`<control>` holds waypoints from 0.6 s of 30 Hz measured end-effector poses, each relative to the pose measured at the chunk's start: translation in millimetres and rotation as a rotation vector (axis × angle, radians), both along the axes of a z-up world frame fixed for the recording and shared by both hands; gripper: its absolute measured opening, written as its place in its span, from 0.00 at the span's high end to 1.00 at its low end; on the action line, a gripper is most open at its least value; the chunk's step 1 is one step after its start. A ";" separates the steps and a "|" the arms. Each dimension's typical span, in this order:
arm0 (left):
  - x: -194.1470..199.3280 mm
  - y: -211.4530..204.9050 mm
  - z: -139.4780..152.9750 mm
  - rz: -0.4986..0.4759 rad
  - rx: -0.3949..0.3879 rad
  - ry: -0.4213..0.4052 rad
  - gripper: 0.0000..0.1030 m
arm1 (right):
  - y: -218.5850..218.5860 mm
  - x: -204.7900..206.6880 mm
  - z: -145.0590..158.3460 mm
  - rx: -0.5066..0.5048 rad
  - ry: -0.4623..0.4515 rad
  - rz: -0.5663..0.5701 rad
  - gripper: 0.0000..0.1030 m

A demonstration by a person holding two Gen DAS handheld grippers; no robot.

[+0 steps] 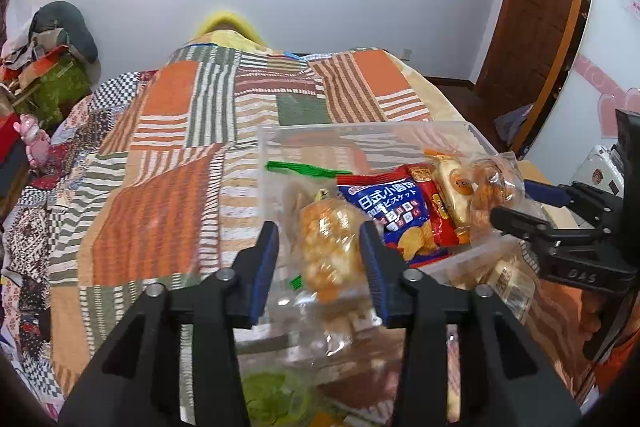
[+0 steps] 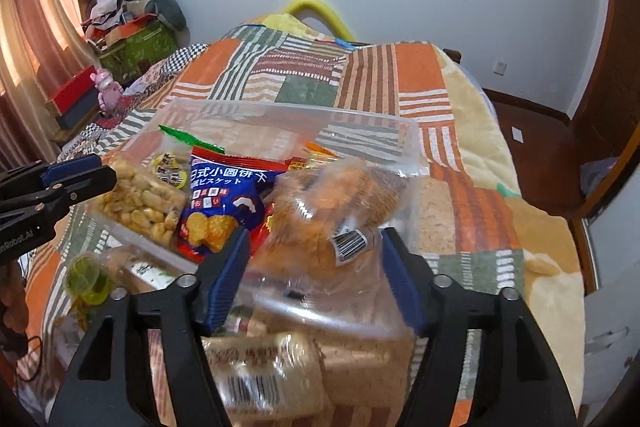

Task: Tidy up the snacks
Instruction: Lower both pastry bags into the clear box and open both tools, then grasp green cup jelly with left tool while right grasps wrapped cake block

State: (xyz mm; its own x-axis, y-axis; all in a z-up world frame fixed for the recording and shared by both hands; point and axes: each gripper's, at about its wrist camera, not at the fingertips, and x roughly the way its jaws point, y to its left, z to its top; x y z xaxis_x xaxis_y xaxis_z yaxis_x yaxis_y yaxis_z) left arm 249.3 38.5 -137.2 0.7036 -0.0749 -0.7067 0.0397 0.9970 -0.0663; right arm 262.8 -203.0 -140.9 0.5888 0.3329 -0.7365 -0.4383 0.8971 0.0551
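Observation:
A clear plastic bin (image 1: 360, 135) stands on the patchwork bed and holds several snack packs. In the left wrist view my left gripper (image 1: 320, 247) is open, its blue pads either side of a clear bag of golden puffs (image 1: 326, 247) with a green top. A blue biscuit pack (image 1: 390, 211) lies beside it. In the right wrist view my right gripper (image 2: 316, 263) is open around a clear bag of orange-brown snacks (image 2: 320, 223) above the bin's near rim (image 2: 320, 311). The blue biscuit pack (image 2: 224, 195) and the puff bag (image 2: 140, 199) lie to its left.
More wrapped snacks (image 2: 260, 375) lie on the bed in front of the bin, with a green jelly cup (image 2: 86, 279) at the left. A bedside pile of boxes (image 2: 132, 43) and a pink toy (image 2: 106, 91) sit far left. A wooden door (image 1: 536, 7) is at the right.

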 end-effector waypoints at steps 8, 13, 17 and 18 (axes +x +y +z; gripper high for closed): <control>-29.7 20.9 12.5 0.020 0.008 -0.001 0.38 | -7.8 -24.2 14.2 0.022 -0.018 0.012 0.28; -47.8 33.7 6.9 0.032 0.020 0.030 0.36 | -6.3 -40.7 16.6 0.021 -0.025 0.019 0.23; -59.6 39.4 -3.3 0.030 0.018 0.062 0.36 | -4.6 -51.1 8.9 0.010 -0.006 0.028 0.19; -62.1 39.8 -6.3 0.028 0.014 0.070 0.36 | -4.3 -53.0 4.7 0.012 0.007 0.028 0.18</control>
State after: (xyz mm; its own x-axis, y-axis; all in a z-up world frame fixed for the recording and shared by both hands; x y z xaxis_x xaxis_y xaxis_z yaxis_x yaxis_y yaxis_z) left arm 187.2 78.3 -143.5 0.6541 -0.0456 -0.7551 0.0077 0.9985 -0.0536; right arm 209.8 -207.3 -136.2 0.5743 0.3584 -0.7360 -0.4630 0.8837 0.0690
